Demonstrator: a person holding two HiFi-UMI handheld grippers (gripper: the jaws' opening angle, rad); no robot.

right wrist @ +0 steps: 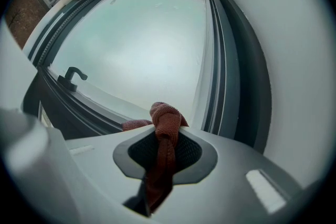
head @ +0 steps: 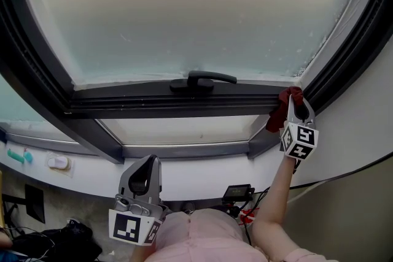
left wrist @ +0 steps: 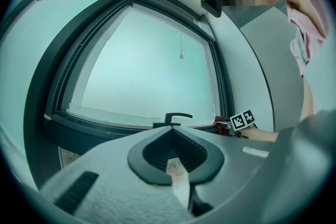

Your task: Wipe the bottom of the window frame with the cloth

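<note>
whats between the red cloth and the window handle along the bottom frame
Nothing. In the head view the dark bottom frame runs bare from the handle to the cloth, which is pinched in the right gripper.

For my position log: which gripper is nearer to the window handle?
Right. The right gripper, shut on the cloth, is at the right corner of the frame, right of the handle. The left gripper hangs well below the handle, close to the person.

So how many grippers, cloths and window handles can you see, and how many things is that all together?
Hand-held grippers: 2 (left hand-held gripper, right hand-held gripper)
Red cloth: 1
Window handle: 1
Total: 4
</note>
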